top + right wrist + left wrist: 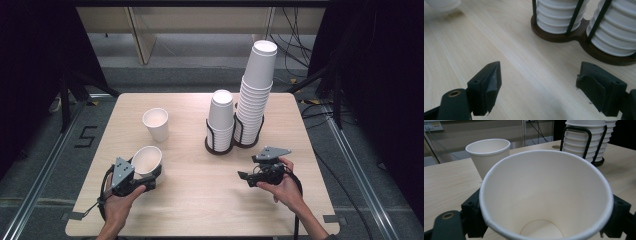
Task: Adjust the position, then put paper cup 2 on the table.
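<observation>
My left gripper [149, 170] is shut on a white paper cup [147, 159] near the table's front left, and the cup tilts with its mouth toward the left gripper view's camera. In that view the held cup [544, 195] sits between the black jaws. A second paper cup [156, 124] stands upright just beyond it, also seen behind the held cup's rim as the standing cup [487, 155]. My right gripper [247, 167] hovers open at the front right, in front of the cup holder. Its jaws stand wide apart over bare wood in the right gripper view [537, 82].
A dark two-ring holder [220, 148] at the table's middle back carries a short stack of cups [220, 117] and a tall stack [255, 95]. The wooden table [200, 200] has open room at the front centre. Cables lie on the floor beyond.
</observation>
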{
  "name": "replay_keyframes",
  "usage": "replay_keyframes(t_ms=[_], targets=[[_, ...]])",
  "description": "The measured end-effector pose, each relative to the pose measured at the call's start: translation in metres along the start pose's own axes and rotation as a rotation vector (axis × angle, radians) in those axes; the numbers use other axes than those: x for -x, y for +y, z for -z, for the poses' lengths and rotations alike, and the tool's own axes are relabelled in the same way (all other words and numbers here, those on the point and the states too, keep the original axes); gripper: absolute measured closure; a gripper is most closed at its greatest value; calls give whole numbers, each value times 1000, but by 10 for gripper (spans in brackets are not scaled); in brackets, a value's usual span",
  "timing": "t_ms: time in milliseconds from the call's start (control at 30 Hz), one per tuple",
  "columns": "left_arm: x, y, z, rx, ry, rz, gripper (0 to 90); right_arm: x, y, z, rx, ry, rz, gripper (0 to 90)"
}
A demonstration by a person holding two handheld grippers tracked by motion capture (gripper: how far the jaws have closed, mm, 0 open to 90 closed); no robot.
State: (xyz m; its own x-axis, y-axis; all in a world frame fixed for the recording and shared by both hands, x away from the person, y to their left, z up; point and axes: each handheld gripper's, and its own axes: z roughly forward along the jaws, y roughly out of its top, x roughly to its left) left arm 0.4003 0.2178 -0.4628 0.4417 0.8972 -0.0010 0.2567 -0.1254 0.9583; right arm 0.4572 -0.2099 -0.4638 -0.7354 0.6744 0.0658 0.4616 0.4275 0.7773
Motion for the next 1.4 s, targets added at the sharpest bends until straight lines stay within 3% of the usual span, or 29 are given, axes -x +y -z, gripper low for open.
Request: replay_keyframes(t_ms=[100, 167, 467, 567, 767, 833, 900, 1000, 1067, 1100, 1233, 1267, 1300, 1333, 1400], targets=[[-2, -1, -2, 5, 2, 4, 150, -2, 0, 1, -5, 2, -25, 198], [-2, -1, -2, -3, 11, 0, 149, 1, 0, 1, 1, 0, -3, 198], [-8, 0, -9, -3, 36, 6, 148, 0, -1, 0, -10, -9, -16, 198], [-13, 3, -12, -8, 40, -9, 147, 2, -1, 0, -7, -19, 3, 198], [-30, 4, -20, -24, 82, -10, 146, 2, -1, 2, -10, -15, -18, 201], [-36, 2, -24, -32, 96, -9, 146, 3, -1, 0, -15, -1, 6, 201], [-42, 2, -29, -38, 114, 2, 146, 3, -1, -1, -10, -18, 22, 201], [-54, 4, -37, -63, 93, 5, 143, 2, -1, -2, -20, -4, 10, 201], [-61, 5, -42, -61, 112, 4, 143, 2, -1, -2, -19, -4, 10, 201], [-64, 6, -45, -60, 101, 6, 143, 3, -1, -2, -18, -3, 10, 201], [-70, 7, -55, -70, 110, 3, 141, 4, -1, -2, -15, -11, 25, 201], [-71, 7, -56, -69, 115, 11, 141, 2, -2, -2, -23, -10, -4, 201], [-72, 6, -59, -80, 118, 13, 140, 3, -1, -2, -23, -8, 24, 201], [-72, 6, -61, -85, 121, 9, 139, 0, -2, -1, -37, -8, -21, 201], [-74, 5, -65, -88, 120, 8, 137, 1, -1, -1, -34, -7, -11, 200]])
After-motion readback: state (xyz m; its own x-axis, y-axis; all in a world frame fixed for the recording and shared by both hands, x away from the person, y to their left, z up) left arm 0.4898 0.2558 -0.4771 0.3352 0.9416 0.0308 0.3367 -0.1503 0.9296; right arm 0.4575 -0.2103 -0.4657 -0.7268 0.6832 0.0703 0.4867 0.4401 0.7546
